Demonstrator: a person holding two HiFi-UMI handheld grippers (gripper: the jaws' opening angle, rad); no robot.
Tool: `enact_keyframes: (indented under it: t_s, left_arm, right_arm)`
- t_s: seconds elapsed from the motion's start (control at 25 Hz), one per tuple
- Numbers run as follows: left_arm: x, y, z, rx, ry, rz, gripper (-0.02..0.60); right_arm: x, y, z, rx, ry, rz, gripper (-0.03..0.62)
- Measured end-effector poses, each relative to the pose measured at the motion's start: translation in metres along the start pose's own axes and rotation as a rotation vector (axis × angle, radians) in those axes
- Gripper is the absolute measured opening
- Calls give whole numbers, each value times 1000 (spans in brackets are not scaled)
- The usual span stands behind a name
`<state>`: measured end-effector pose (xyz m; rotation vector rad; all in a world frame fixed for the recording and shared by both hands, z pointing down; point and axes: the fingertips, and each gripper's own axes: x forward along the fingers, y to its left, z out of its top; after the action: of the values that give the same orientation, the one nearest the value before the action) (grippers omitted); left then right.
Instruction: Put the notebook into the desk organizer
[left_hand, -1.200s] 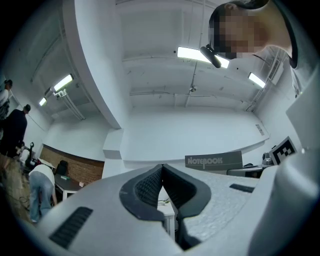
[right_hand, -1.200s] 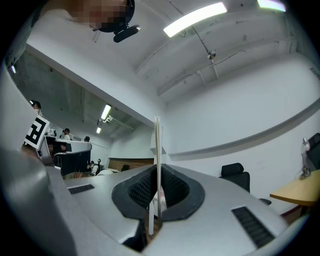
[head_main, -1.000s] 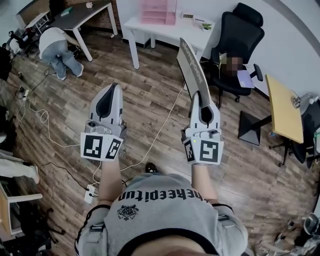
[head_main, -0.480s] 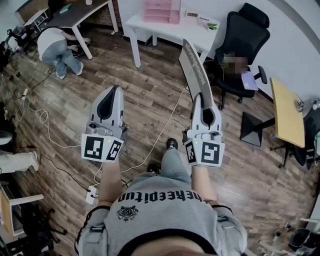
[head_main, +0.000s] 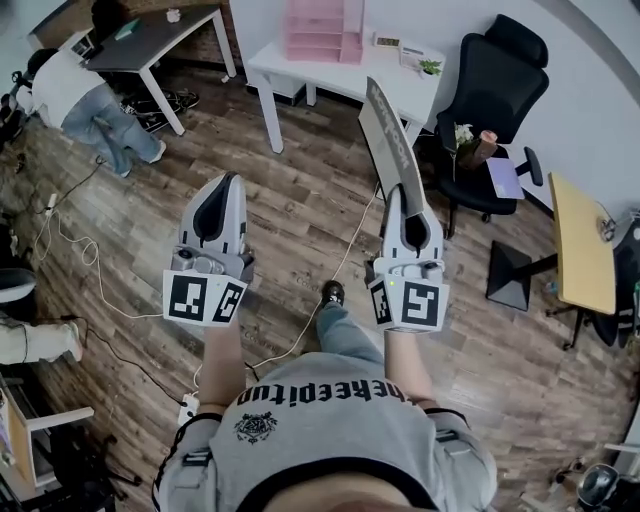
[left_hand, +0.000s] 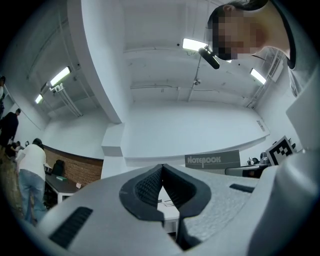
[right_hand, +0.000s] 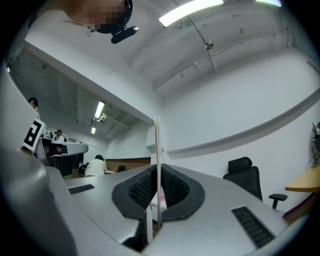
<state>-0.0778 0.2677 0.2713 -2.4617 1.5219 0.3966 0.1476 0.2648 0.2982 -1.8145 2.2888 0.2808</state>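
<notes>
Notebook (head_main: 390, 140): clamped in right gripper (head_main: 402, 197), well short of desk organizer (head_main: 322, 30); carry unfinished, insertion pending. Left gripper (head_main: 225, 182): closed, empty.

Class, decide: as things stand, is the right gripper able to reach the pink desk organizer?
Probably not yet: the right gripper, shut on the notebook, hangs over floor, short of the white desk bearing the organizer.

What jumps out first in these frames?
The grey notebook is clamped on edge in the right gripper, jutting ahead over the wood floor. Beyond it, a pink desk organizer sits on the white desk at top centre. The left gripper is shut and empty.
</notes>
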Motion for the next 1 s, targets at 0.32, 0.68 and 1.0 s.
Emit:
enact_keyframes:
  t_s: [0.32,0.68,1.0]
  left_arm:
    - [89,41,-13,22,-26,40,4]
    - [179,66,-34,40,-59,79,4]
    - [218,81,-63,46,-42,162,3]
  right_arm:
    - [103,-26,-7,-6,-34,42,9]
    - [193,-64,-23,-14,-43,80,9]
    - [238,-96,-54,12,-12,89,9]
